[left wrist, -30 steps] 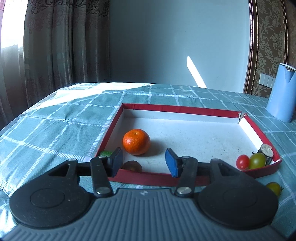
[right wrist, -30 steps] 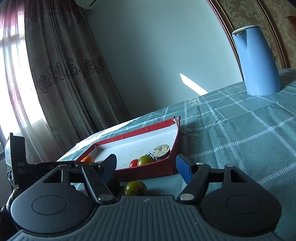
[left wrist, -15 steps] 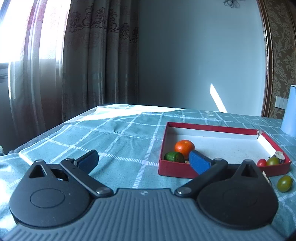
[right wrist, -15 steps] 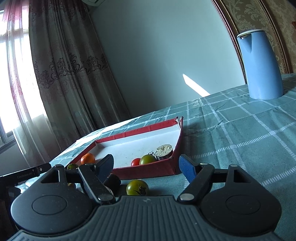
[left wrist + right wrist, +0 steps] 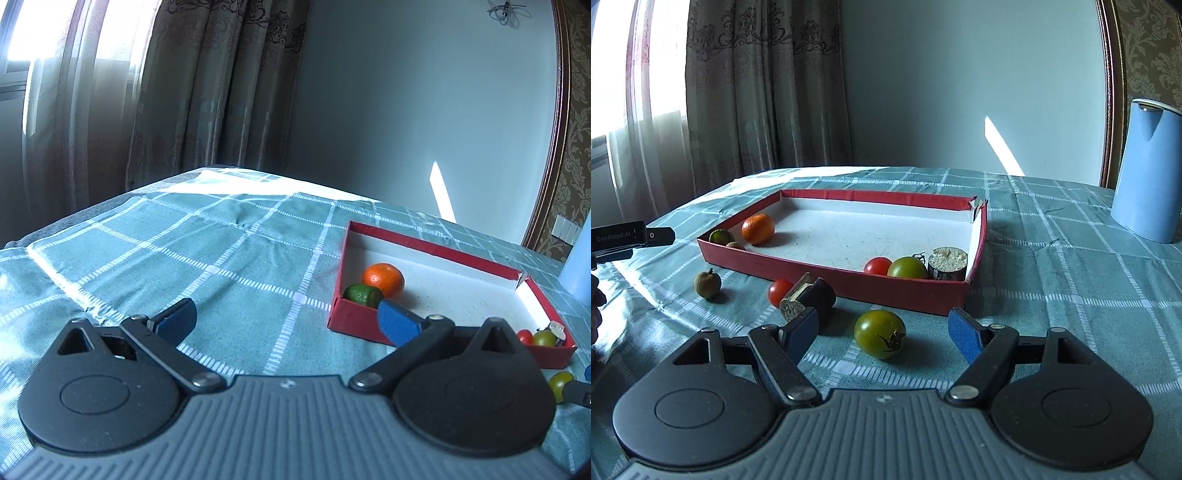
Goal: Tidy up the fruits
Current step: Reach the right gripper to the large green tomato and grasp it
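My right gripper [image 5: 884,330] is open low over the cloth. A green tomato [image 5: 881,334] lies on the cloth between its blue fingertips [image 5: 964,332], and neither pad touches it. Left of it lie a dark cut cylinder [image 5: 812,295], a red tomato [image 5: 780,291] and a small brown fruit [image 5: 707,284]. The red tray [image 5: 831,273] behind them holds an orange [image 5: 758,229], a lime [image 5: 720,236], a red tomato [image 5: 877,265], a green tomato [image 5: 907,267] and a beige-topped stub [image 5: 947,264]. My left gripper [image 5: 286,317] is wide open and empty over bare cloth, left of the tray [image 5: 354,317].
A blue kettle [image 5: 1148,170] stands on the checked tablecloth at the far right. The body of the left gripper [image 5: 628,236] pokes in at the left edge of the right wrist view. Curtains and a wall close off the table's far side.
My left gripper has opened wide and drawn back left, away from the tray's near corner. The right gripper has rolled level, swung toward the loose fruits, and its jaws stand a little wider.
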Demonstrator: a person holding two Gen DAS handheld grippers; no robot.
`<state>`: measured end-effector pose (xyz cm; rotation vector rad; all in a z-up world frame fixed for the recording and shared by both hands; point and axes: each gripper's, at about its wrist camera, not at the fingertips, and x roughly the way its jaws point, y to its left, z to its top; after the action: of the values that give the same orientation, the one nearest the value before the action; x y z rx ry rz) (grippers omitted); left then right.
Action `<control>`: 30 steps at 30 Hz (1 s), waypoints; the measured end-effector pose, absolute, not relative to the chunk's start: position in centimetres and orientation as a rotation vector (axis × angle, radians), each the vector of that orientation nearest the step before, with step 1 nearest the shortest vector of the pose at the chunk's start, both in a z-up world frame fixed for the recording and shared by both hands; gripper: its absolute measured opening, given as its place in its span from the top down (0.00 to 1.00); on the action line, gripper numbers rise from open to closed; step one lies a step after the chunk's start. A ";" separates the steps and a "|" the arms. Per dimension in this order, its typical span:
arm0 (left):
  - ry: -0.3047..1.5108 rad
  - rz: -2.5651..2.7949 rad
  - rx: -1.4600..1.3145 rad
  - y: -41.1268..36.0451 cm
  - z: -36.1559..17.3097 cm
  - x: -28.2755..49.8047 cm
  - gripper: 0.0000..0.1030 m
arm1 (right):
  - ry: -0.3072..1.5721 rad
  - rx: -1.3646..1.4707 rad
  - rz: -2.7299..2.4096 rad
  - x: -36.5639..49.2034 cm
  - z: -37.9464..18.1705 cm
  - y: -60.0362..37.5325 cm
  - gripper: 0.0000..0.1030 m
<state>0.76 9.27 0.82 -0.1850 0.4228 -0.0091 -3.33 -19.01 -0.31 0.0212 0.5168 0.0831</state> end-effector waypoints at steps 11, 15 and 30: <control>0.439 -0.011 -0.197 9.4 0.6 0.9 0.00 | 0.619 0.031 0.005 -0.9 -0.9 -17.8 0.39; 0.444 -0.007 -0.200 9.5 0.6 1.0 0.00 | 0.641 0.034 -0.012 -0.5 -1.2 -17.7 0.60; 0.452 0.003 -0.201 9.6 0.5 1.1 0.00 | 0.626 0.029 -0.013 -0.8 -1.1 -17.5 0.68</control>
<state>1.06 9.58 0.47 -0.2015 0.4524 0.0031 -0.81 -17.53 -1.08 0.0295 0.6256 -0.0129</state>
